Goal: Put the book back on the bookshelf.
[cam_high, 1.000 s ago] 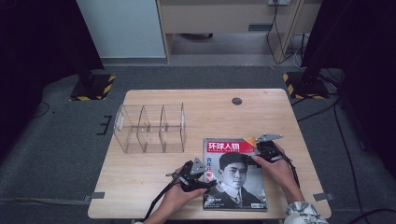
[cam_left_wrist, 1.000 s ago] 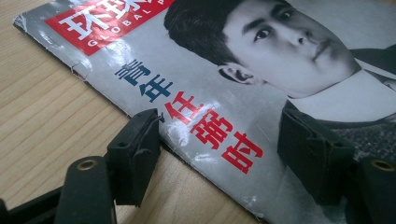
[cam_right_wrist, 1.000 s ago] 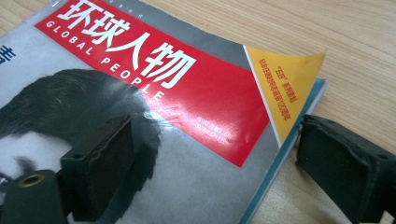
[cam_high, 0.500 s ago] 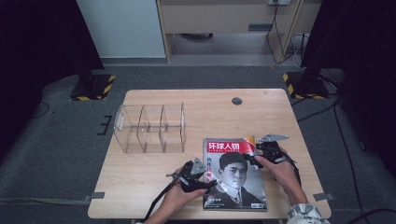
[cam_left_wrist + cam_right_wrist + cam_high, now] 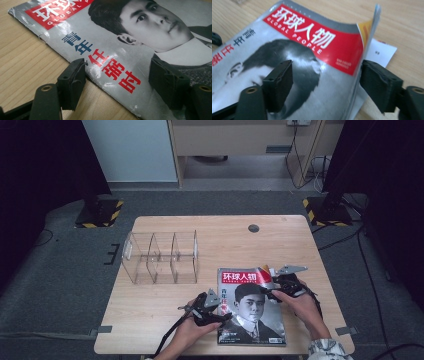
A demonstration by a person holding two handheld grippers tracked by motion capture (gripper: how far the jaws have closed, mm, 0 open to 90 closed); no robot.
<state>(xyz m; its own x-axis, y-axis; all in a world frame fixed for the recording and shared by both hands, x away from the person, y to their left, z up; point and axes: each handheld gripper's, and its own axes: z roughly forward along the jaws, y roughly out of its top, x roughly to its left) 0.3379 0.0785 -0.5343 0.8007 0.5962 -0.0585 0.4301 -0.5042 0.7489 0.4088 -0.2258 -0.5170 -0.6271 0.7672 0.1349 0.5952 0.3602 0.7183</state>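
While the magazine [image 5: 251,307] lies face up on the near right part of the table [image 5: 165,320], its long axis runs from near to far, with the red title band at the far end. The spine edge faces left toward the left gripper [image 5: 216,308]; the open page edge faces right toward the right gripper [image 5: 272,287].

Left gripper: the jaws stand apart and straddle the spine edge, one pad [image 5: 72,80] over the bare wood just beside the edge and the other over the cover [image 5: 120,47]. The pads do not visibly pinch anything.

Right gripper: in the right gripper view the far right corner of the cover [image 5: 368,30] curls up off the pages beneath, and a white sheet [image 5: 380,52] shows under it. The jaws have just been closing; the lifted right edge stands between them, with a visible gap on each side, so the edge is not yet pinched.

Judgement: the coming move depends on the right gripper, which is the nearer one to the raised corner. The edge lies slightly toward the right pad [image 5: 378,86], so the closure should meet the edge there first. The clear organiser [image 5: 160,257] stands on the far left, well apart from the magazine
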